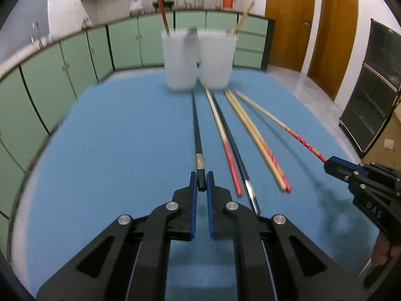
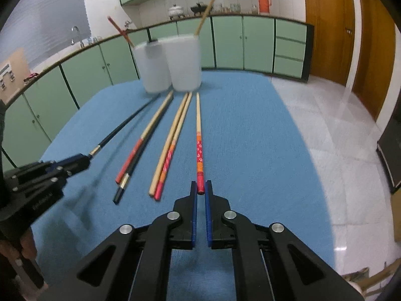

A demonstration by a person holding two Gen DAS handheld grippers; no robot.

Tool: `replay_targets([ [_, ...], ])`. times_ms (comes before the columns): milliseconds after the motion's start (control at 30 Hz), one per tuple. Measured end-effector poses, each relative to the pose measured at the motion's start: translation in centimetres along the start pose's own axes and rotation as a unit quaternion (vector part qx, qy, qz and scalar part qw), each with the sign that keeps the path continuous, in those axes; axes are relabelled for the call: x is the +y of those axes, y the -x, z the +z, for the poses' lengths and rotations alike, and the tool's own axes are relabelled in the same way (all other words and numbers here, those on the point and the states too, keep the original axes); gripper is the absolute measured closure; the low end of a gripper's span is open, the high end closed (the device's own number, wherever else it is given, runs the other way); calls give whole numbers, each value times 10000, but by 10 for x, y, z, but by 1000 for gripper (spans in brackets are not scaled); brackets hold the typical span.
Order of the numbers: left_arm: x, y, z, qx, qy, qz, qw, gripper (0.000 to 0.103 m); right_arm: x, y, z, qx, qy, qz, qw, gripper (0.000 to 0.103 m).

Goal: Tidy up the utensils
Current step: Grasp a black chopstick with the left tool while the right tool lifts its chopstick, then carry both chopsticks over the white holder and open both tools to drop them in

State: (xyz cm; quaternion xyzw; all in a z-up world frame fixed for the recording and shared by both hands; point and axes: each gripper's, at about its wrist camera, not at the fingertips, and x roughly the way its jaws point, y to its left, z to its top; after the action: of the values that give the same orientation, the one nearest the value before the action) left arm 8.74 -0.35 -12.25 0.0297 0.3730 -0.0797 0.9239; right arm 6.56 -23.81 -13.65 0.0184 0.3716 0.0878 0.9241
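Where the left wrist view centres, the left claw (image 1: 201, 181) grips a black chopstick (image 1: 196, 125) lying on the blue worktop (image 1: 112, 138). Lower centre of the right wrist view, the right claw (image 2: 201, 188) clamps a red-patterned chopstick (image 2: 198, 135).

Blue cloth (image 1: 112, 130); black chopstick (image 1: 197, 130); red-patterned chopstick (image 2: 199, 148).

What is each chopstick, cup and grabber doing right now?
Left gripper: jaws closed on black chopstick.
Right gripper: jaws closed on red-patterned wooden chopstick.
Two frosted plastic cups: upright, a chopstick in each.
Four other chopsticks: lying on blue tablecloth.
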Motion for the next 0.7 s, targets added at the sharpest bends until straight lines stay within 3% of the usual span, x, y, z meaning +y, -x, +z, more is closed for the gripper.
replay_targets([
  [300, 1, 62, 51, -979, -80, 170, 9950, 97, -9, 56, 50, -765, 236, -109, 9967, 97],
  [467, 2, 87, 81, -1476, 22, 68, 9890, 97, -17, 76, 79, -1120, 164, 125, 9935, 97],
  [700, 0, 98, 119, -1818, 173, -200, 9830, 97, -23, 84, 119, -1309, 49, 573, 9897, 97],
])
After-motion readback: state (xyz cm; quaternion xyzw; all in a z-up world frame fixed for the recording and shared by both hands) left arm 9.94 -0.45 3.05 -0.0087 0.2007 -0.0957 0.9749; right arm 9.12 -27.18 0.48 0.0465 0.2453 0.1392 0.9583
